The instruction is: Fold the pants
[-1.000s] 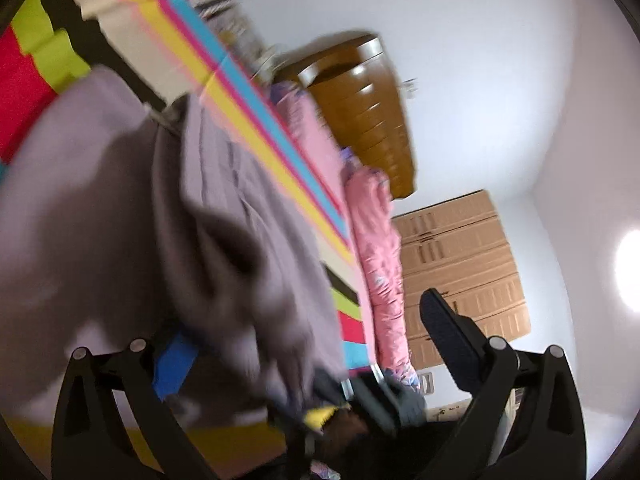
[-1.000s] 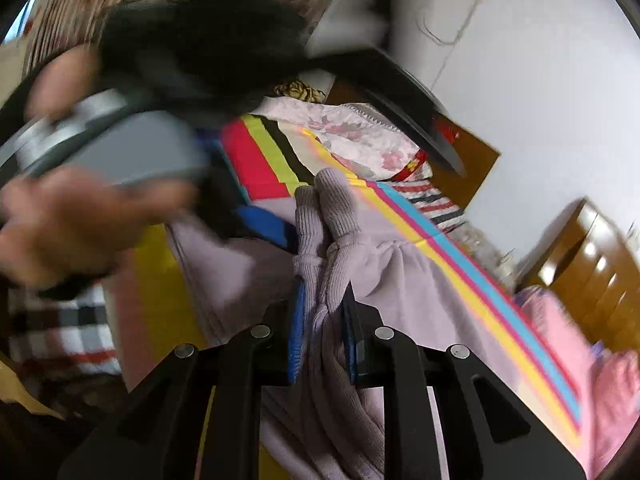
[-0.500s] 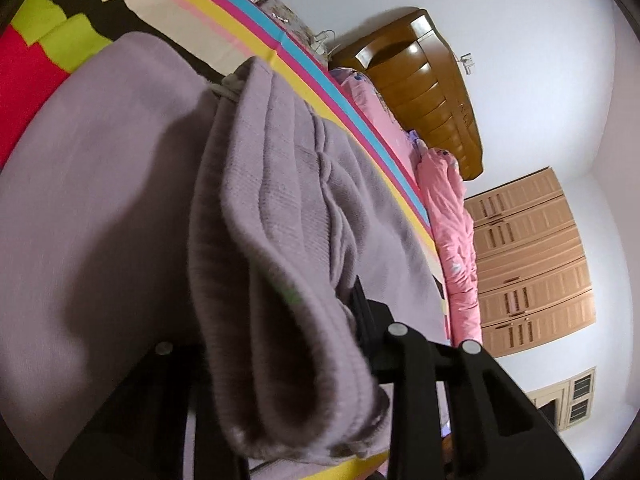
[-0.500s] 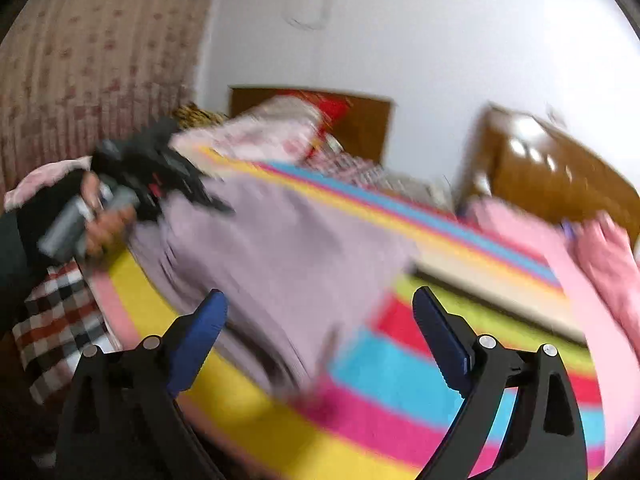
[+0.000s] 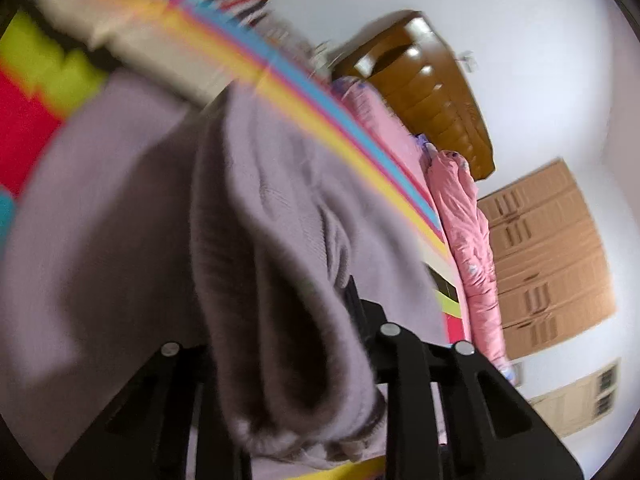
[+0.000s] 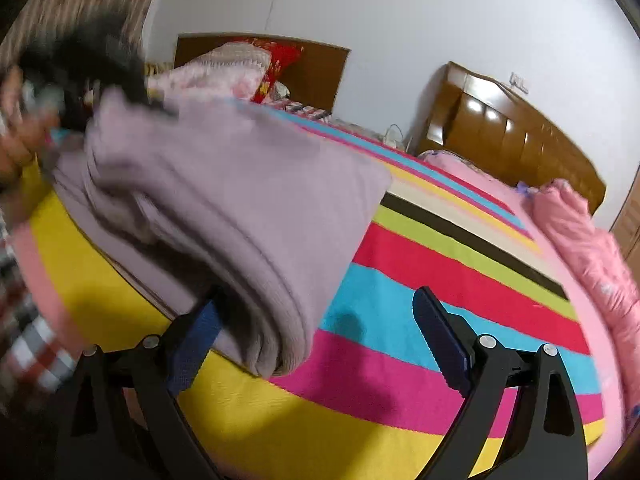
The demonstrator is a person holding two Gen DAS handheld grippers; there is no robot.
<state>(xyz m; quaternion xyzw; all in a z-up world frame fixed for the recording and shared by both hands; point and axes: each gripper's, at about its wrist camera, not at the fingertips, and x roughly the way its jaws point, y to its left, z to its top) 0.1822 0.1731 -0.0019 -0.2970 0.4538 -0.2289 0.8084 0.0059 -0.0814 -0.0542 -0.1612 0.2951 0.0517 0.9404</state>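
The mauve knit pants [image 6: 240, 184] lie folded in layers on the striped bedspread [image 6: 460, 280]. In the left wrist view a thick fold of the pants [image 5: 280, 280] hangs between the black fingers; my left gripper [image 5: 288, 344] is shut on it. The left gripper also shows, blurred, at the far left of the right wrist view [image 6: 80, 68], at the pants' far end. My right gripper [image 6: 316, 328] is open, its blue pads wide apart, with the near folded edge of the pants lying between the jaws, close to the left pad.
A pink quilt [image 6: 592, 248] runs along the bed's right side. A brown headboard [image 6: 512, 128] and folded bedding [image 6: 224, 68] stand at the far end. A wooden wardrobe [image 5: 548, 260] stands against the white wall. A checked cloth [image 6: 28, 320] lies at the left.
My right gripper let go of the pants and opened wide, then came in low at the near folded edge. My left gripper closed on a fold of the pants and keeps hold.
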